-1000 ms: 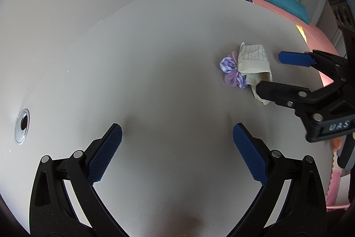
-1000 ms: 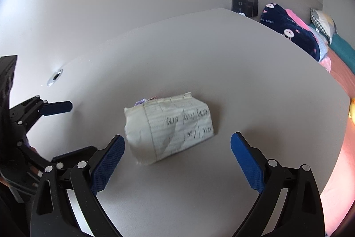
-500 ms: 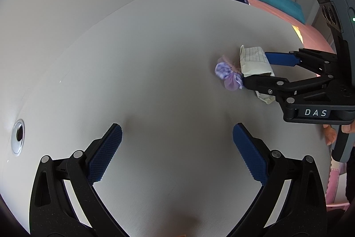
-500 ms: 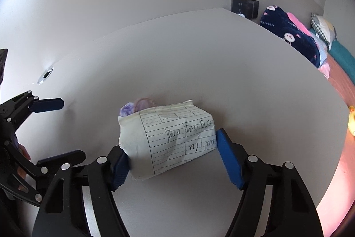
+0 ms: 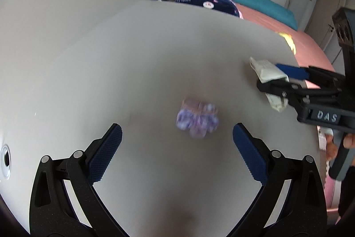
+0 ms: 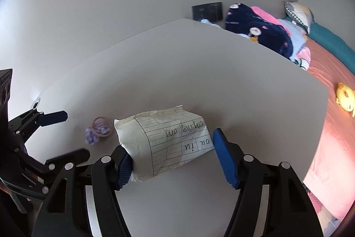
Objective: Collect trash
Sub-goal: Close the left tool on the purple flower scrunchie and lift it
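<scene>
**A:** Why has the right gripper [image 6: 170, 159] got that crumpled lined paper [image 6: 168, 143] sideways between its pads?

**B:** It came at the paper from the near side, so the wad sits across the gap. The jaws are closing on it right now; both blue pads are against its ends, so I'd call it clamped. From the left wrist view the paper [image 5: 266, 74] looks clear of the white table [image 5: 155, 59], though I can't be sure.

**A:** And the purple thing?

**B:** That's the other bit of trash, a little purple wrapper [image 5: 197, 119], blurred in that view. Taking the paper as the landmark, it lies on the table just beside the paper's left end, not touching it. In the right wrist view the wrapper [image 6: 98, 129] sits between the paper and the other tool.

**A:** So the left gripper [image 5: 177, 148] is after it?

**B:** I'd guess so. Its pads stand wide apart with nothing between them, and the wrapper lies just ahead of the gap, a little toward the right pad. It is lined up for a scoop, but no contact.

**A:** Anything past the paper?

**B:** Beyond it, off the table's far edge, a bed [image 6: 321, 92] with a dark blue blanket [image 6: 261, 32]. I see no bin.
</scene>
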The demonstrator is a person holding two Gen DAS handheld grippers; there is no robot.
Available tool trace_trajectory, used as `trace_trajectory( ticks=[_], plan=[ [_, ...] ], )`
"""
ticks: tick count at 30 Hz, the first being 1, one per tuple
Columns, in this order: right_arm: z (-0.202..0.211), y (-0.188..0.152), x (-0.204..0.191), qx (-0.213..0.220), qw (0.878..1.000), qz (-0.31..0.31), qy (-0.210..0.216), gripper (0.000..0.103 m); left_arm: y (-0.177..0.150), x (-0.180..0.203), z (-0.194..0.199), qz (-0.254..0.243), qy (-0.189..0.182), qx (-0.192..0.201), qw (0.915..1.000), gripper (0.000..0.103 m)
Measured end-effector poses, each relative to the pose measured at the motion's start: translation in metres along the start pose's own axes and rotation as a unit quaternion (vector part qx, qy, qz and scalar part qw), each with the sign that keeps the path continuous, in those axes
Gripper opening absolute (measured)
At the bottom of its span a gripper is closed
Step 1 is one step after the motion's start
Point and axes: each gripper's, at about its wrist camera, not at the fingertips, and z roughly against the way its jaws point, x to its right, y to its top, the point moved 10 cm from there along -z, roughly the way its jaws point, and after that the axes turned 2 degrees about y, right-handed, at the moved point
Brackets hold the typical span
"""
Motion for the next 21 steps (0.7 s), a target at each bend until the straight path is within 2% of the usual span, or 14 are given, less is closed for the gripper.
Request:
trace_trajectory(
  ticks=[2,4,8,15,17,21],
  plan=[
    [0.0,0.001,0.006,0.001,1.0,-0.005,-0.001,0.067,0.006,0.006,-0.002,-0.007,-0.003,0.006,1.0,0.089],
    [0.001,0.002,0.011,0.004,1.0,-0.009,-0.002,0.067,0.01,0.011,-0.006,-0.013,-0.004,0.006,0.9999,0.086],
    [0.001,0.004,0.018,0.007,1.0,-0.014,0.0,0.067,0.013,0.015,-0.017,-0.016,-0.005,-0.007,0.9998,0.069],
    [0.004,0.002,0.023,0.01,1.0,-0.019,0.001,0.067,0.015,0.019,-0.022,-0.019,-0.006,-0.008,0.9998,0.051],
    [0.003,0.003,0.023,0.01,1.0,-0.019,0.002,0.067,0.015,0.019,-0.022,-0.02,-0.001,-0.005,0.9998,0.036],
    [0.002,0.002,0.022,0.009,1.0,-0.018,0.003,0.067,0.015,0.018,-0.021,-0.009,-0.008,-0.003,0.9999,0.029]
  ],
)
